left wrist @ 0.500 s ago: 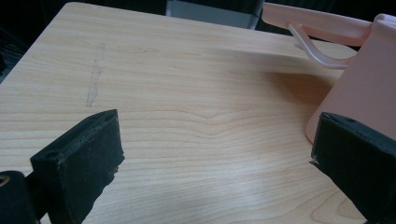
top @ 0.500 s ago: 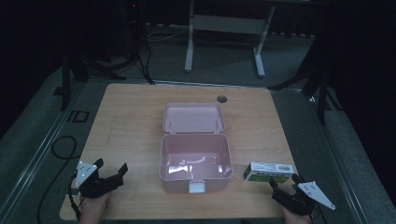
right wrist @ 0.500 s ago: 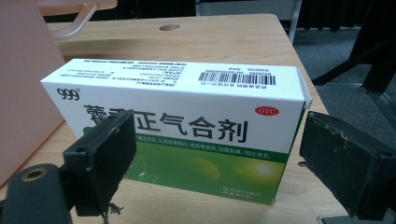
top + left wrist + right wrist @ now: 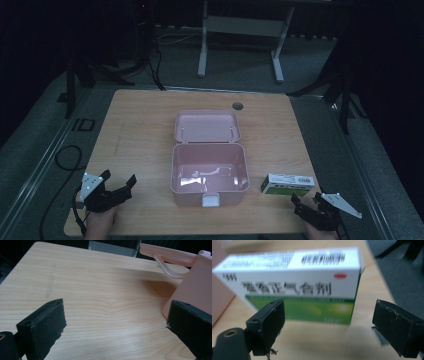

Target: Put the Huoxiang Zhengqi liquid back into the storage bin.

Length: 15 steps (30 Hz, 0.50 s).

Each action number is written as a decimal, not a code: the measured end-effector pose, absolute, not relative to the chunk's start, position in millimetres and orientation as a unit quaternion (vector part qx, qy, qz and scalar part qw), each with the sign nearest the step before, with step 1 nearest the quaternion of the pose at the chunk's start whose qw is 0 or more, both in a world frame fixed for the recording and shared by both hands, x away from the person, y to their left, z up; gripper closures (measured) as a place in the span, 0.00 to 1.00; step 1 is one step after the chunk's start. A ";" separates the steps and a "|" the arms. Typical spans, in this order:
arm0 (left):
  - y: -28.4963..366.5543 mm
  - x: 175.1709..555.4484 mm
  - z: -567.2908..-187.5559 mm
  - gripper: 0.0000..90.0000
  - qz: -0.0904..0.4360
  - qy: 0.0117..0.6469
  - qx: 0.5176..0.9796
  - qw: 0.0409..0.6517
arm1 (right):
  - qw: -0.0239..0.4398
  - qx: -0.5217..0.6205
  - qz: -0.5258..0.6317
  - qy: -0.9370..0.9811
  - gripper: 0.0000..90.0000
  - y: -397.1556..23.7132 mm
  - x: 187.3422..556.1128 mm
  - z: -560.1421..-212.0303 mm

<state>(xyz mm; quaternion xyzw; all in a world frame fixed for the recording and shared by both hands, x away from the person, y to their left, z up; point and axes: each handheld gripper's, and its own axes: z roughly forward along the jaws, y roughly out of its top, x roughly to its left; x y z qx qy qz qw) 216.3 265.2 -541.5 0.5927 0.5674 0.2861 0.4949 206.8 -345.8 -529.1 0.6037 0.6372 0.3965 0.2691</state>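
Observation:
A pink plastic box [image 4: 210, 172] stands open in the middle of the wooden table [image 4: 145, 125], its lid [image 4: 206, 125] laid back flat behind it. A white and green carton [image 4: 287, 184] lies to the right of the box. My right gripper [image 4: 306, 201] is open just in front of the carton [image 4: 294, 285], jaws apart with nothing between them. My left gripper [image 4: 119, 182] is open near the front left corner, pointing toward the pink box [image 4: 192, 287], a stretch of bare wood between them.
A round cable hole [image 4: 237, 105] sits near the table's far edge. A grey metal stand [image 4: 240, 30] is on the floor behind. Black cables [image 4: 62, 160] trail on the floor at left. Dark floor borders the table on both sides.
My right gripper has edged a little closer to the carton. The left gripper and the box look unchanged.

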 end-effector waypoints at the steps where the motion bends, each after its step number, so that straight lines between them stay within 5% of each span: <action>1: 265.7 216.7 -541.7 0.03 0.288 0.569 0.591 0.495 | 0.256 0.607 0.390 0.643 0.14 -347.2 207.4 -528.4; 15: 268.6 217.5 -541.7 0.03 0.288 0.573 0.584 0.497 | 0.120 0.504 0.246 0.819 0.15 -342.0 215.6 -508.2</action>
